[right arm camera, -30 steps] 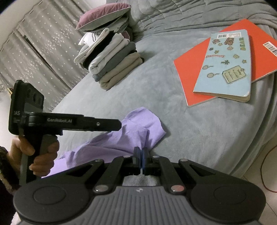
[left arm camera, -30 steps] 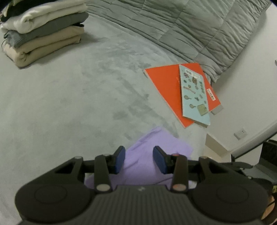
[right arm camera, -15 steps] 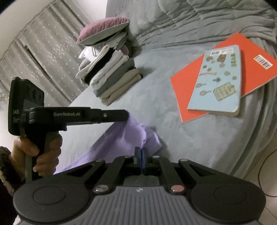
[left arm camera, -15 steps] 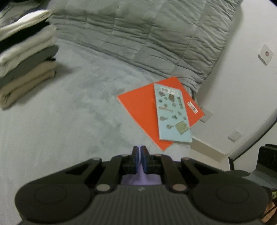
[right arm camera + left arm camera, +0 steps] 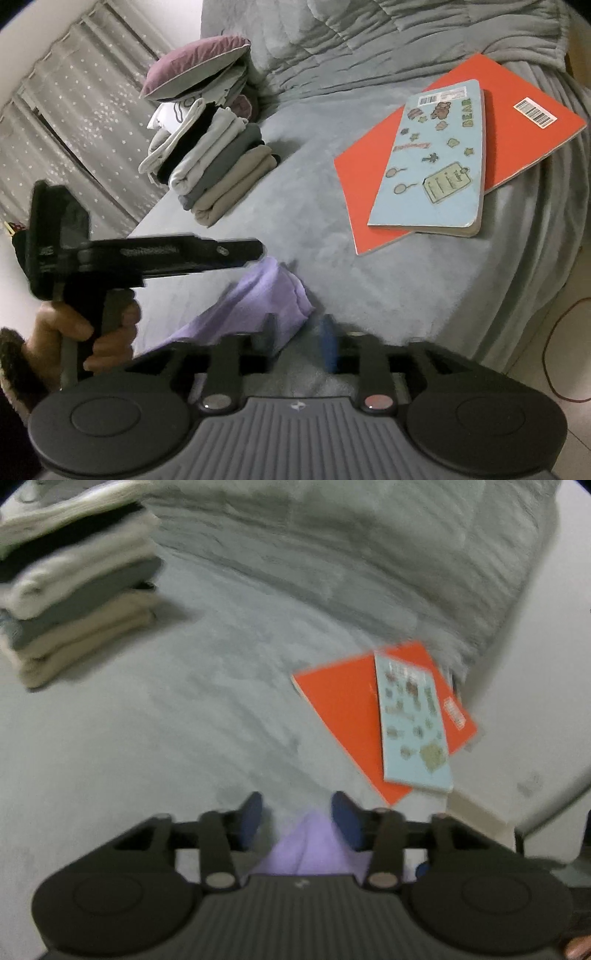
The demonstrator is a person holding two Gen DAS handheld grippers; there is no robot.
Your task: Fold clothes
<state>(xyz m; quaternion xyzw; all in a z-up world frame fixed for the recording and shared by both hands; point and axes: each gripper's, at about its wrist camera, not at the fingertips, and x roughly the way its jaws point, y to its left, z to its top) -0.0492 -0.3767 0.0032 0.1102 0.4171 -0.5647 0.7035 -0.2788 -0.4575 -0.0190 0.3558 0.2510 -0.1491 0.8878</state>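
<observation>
Lilac garment, thin fabric, lies bunched on the grey bed cover near the bed's front edge, one folded corner turned toward the books. Left wrist view: a lilac strip shows low between the fingers, running under the gripper body; frame is motion-blurred.

Left gripper: blue pads set apart, cloth visible in the gap; neither pad clearly presses on it. From the right wrist view the same tool is a black bar hovering just above the garment's raised end, held by a hand on its pistol grip, with a fuzzy dark cuff at the wrist.

Right gripper: fingers apart, blurred. Left finger overlaps the garment's near edge in the picture; contact cannot be told. Grey cover shows in the gap.

Surroundings: stack of folded clothes in white, black, grey and beige, well apart from the garment toward the head of the bed; a plum cushion leans on top of it. Orange book near the bed's right edge, with a pale blue sticker-covered notebook lying on it. Quilted grey duvet is bunched behind. Star-dotted curtain at left. Red cable on the floor at right.
</observation>
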